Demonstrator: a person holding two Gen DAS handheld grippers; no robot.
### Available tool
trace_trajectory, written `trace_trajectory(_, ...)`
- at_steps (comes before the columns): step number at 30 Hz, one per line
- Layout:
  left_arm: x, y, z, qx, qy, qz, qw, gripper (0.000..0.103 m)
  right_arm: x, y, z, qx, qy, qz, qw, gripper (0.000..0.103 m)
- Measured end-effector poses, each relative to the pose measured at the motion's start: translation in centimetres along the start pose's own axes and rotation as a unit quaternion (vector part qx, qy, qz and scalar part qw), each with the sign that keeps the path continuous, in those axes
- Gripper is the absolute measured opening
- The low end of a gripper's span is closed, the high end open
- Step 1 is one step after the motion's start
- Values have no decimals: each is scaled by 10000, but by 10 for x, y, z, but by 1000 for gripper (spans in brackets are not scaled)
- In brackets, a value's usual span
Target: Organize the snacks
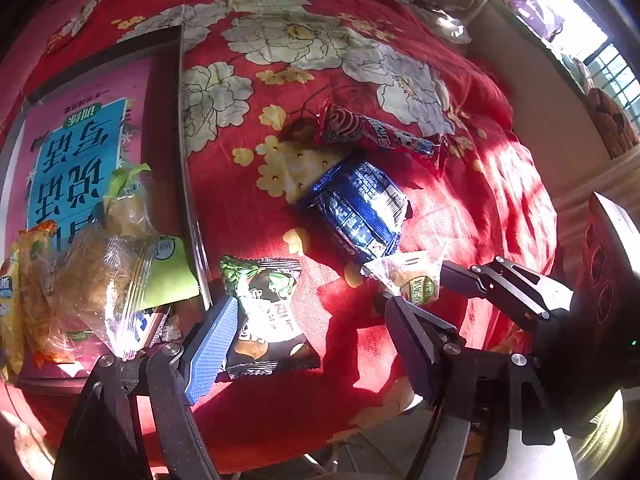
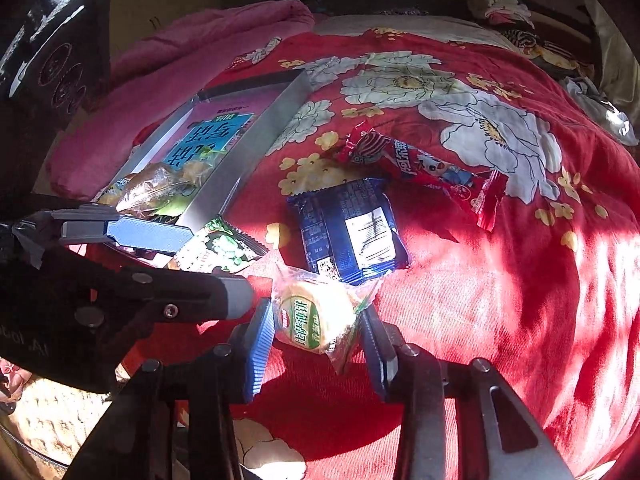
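Observation:
My right gripper (image 2: 316, 340) is shut on a round green-labelled biscuit in clear wrap (image 2: 310, 318), held just above the red floral bedspread; it also shows in the left wrist view (image 1: 412, 280). My left gripper (image 1: 308, 320) is open, its jaws on either side of a black-and-green snack packet (image 1: 268, 312) that lies on the spread by the box's corner (image 2: 220, 250). A dark blue packet (image 1: 360, 208) and a red candy packet (image 1: 380, 136) lie beyond. An open box (image 1: 178, 128) at left holds several wrapped snacks (image 1: 92, 276).
The red floral bedspread (image 1: 500, 208) covers the bed. A pink blanket (image 2: 168, 64) lies behind the box. A wall and a window (image 1: 608, 60) are at the right. The bed's front edge drops to the floor (image 2: 52, 420) below the grippers.

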State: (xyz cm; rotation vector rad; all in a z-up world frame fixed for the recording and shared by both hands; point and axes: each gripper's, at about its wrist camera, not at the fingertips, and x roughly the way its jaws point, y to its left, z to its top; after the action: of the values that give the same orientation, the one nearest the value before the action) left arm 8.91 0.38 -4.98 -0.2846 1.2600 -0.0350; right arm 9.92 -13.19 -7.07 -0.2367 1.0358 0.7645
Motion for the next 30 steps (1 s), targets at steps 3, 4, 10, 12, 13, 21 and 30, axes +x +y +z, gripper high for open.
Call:
trace_trajectory(3, 2, -3, 2, 73, -3, 119, 9999, 77, -8, -17, -2, 282, -57, -107, 9995, 40)
trace_trajectory(4, 3, -5, 3, 118, -23, 199, 9997, 77, -11, -23, -2, 396, -104, -117, 9991, 40)
trace_trajectory(10, 18, -17, 8, 504, 44, 833, 9952, 56, -19, -49, 0, 850, -282, -77, 9959, 40)
trace_trajectory(12, 26, -18, 5, 600, 173, 972, 9933, 51, -21, -54, 0, 976, -332, -11, 9947, 40)
trace_trajectory(13, 28, -19, 4, 657, 198, 1043, 9922, 51, -22, -56, 0, 1015, -361, 5, 9942, 40)
trace_trajectory(21, 36, -22, 5, 767, 157, 1141, 9904, 43, -22, -53, 4, 945, -410, 74, 9947, 40)
trace_trajectory(30, 28, -6, 9, 352, -233, 423, 9982, 38, -28, -54, 8, 937, -602, 179, 9936, 40)
